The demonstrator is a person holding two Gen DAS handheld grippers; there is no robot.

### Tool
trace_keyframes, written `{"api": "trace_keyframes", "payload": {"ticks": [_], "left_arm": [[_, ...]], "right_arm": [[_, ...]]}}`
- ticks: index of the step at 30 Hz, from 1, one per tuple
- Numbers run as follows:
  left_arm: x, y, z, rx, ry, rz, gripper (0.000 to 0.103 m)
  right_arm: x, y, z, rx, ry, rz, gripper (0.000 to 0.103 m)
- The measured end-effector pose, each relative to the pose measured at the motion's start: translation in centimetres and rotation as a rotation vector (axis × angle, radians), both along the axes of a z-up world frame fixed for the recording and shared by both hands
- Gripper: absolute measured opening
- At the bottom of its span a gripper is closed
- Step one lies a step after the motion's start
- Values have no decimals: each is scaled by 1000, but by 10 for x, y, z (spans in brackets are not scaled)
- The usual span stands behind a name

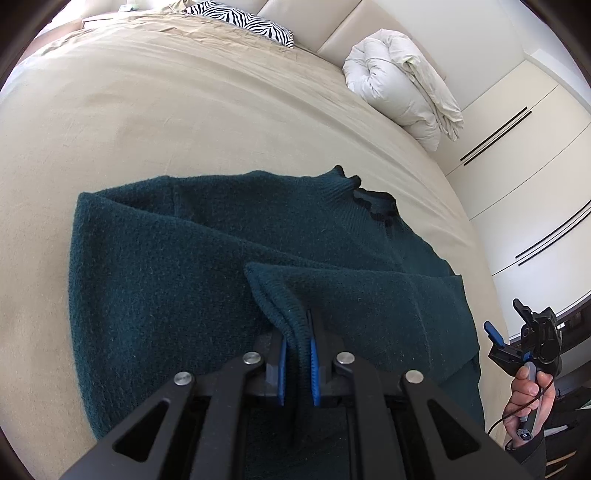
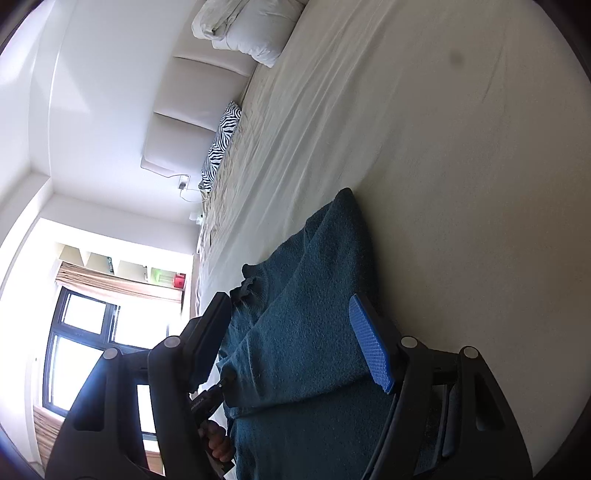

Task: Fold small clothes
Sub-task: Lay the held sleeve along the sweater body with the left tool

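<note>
A: While the left hand-held gripper (image 1: 297,354) is pinching the sweater (image 1: 192,266) cuff, the sweater is lying on the bed (image 1: 166,118).

B: Right hand-held gripper (image 2: 295,339) is hanging spread, empty. Cuff risks slipping, being thick knit.

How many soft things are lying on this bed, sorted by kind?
Sweater: 1, dark green, its cuff pinched in the left gripper
Zebra-striped pillow: 1
Rolled white duvet: 1
Total: 3 on the bed
</note>
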State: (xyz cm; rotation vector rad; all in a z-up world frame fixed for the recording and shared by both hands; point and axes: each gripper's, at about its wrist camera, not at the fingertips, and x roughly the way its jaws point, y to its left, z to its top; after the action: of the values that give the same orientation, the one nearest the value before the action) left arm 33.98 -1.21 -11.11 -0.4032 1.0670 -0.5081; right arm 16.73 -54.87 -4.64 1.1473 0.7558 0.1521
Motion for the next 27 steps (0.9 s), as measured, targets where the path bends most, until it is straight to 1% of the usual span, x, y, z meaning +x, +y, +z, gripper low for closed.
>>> {"api": "trace_keyframes", "payload": {"ticks": [4, 9, 12, 15, 18, 20, 23, 27], "left_arm": [[1, 10, -10, -59, 23, 18, 11], [2, 14, -15, -87, 17, 18, 11], [2, 18, -22, -120, 15, 20, 11], [1, 18, -26, -124, 2, 16, 12], [1, 18, -27, -131, 1, 16, 12], [1, 19, -28, -133, -3, 16, 13], [0, 19, -28, -133, -11, 15, 13], [-2, 20, -28, -131, -21, 13, 13]], "right_arm": [[13, 9, 0, 5, -6, 34, 66], [38, 19, -13, 9, 22, 102, 66], [58, 16, -27, 17, 55, 105, 66], [81, 7, -40, 33, 70, 100, 65], [101, -4, -44, 60, 52, 79, 65], [112, -9, -47, 79, 58, 83, 65], [111, -9, -49, 90, 56, 99, 65], [82, 4, -45, 72, 45, 192, 65]]}}
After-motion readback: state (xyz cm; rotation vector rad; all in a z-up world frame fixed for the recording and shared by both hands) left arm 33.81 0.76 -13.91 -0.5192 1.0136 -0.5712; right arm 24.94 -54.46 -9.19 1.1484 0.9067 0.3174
